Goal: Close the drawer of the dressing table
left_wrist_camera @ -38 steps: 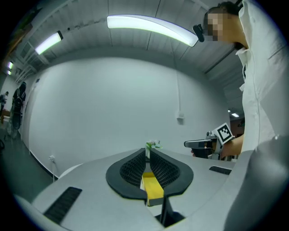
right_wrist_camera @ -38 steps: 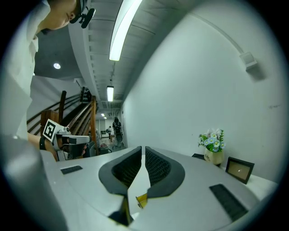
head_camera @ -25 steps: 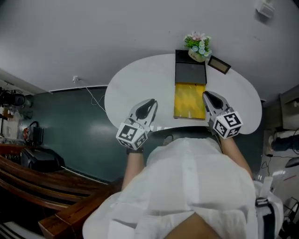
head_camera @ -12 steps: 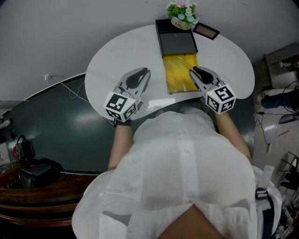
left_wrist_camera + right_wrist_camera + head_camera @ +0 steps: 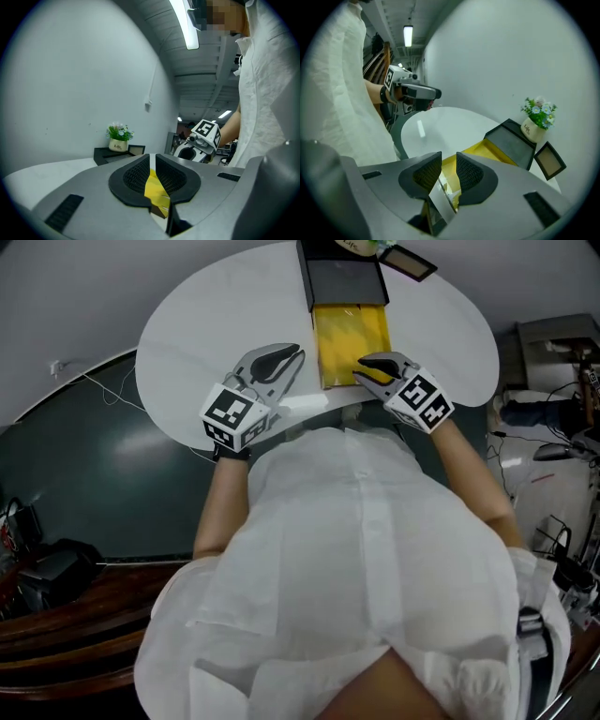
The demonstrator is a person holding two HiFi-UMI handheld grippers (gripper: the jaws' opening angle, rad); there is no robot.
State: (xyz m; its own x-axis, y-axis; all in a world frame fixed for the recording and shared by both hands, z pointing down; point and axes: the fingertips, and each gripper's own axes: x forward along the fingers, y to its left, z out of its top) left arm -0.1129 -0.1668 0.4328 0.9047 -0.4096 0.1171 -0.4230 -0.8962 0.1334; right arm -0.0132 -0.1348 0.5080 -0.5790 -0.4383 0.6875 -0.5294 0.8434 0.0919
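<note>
A yellow drawer (image 5: 352,334) stands pulled out of a black box (image 5: 342,279) on the white dressing table (image 5: 197,343), towards the person. My right gripper (image 5: 364,367) hangs over the drawer's near right corner and tilts down. Its jaws are opening, and through the small gap (image 5: 449,161) I see the yellow drawer front (image 5: 483,147), with no pad pressing on it. My left gripper (image 5: 289,354) hovers over the tabletop just left of the drawer, nearly level. Its jaws (image 5: 151,161) show only a thin slit with nothing held.
A potted flower (image 5: 536,119) sits on the black box at the back, with a small picture frame (image 5: 550,160) beside it. The person in white clothing stands against the table's front edge. A dark floor and a cable lie to the left of the table.
Both grippers came down towards the table. The right one dropped further, turned in over the drawer's near end, and its jaws parted a little. The head camera tipped down.
</note>
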